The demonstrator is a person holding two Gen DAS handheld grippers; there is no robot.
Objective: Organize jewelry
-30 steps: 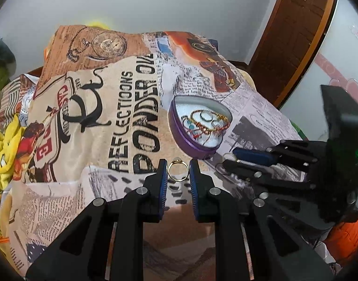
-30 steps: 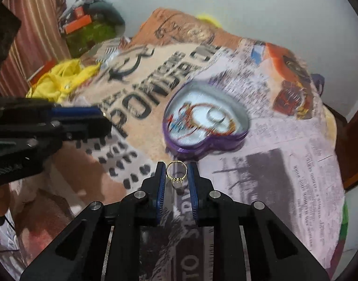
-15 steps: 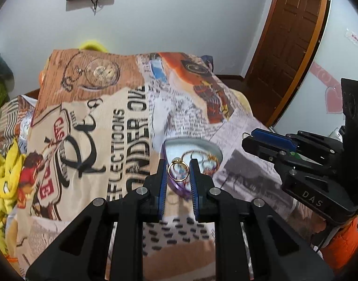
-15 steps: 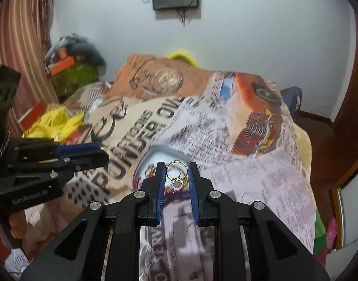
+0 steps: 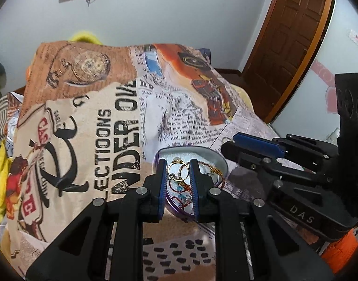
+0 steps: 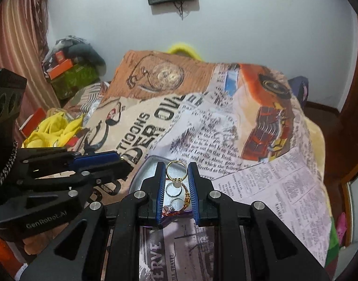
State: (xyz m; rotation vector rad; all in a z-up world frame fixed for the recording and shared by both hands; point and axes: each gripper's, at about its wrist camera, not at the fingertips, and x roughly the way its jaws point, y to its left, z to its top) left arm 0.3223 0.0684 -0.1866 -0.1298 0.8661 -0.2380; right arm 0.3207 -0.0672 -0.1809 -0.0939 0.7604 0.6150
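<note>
My left gripper [image 5: 178, 172] has its jaws clamped on a gold ring [image 5: 177, 170], pinched upright between the blue pads. My right gripper [image 6: 176, 172] has its jaws clamped the same way on a second gold ring [image 6: 176, 170], its small pale stone hanging at the bottom. Just beyond and beneath both pairs of jaws sits the purple heart-shaped tin [image 5: 217, 156], its pale inside holding more rings and a beaded bracelet [image 6: 188, 197]. The tin rests on a bed under a printed blanket [image 5: 90, 126] with newspaper text and an orange car. Each gripper shows beside the other, close together over the tin.
</note>
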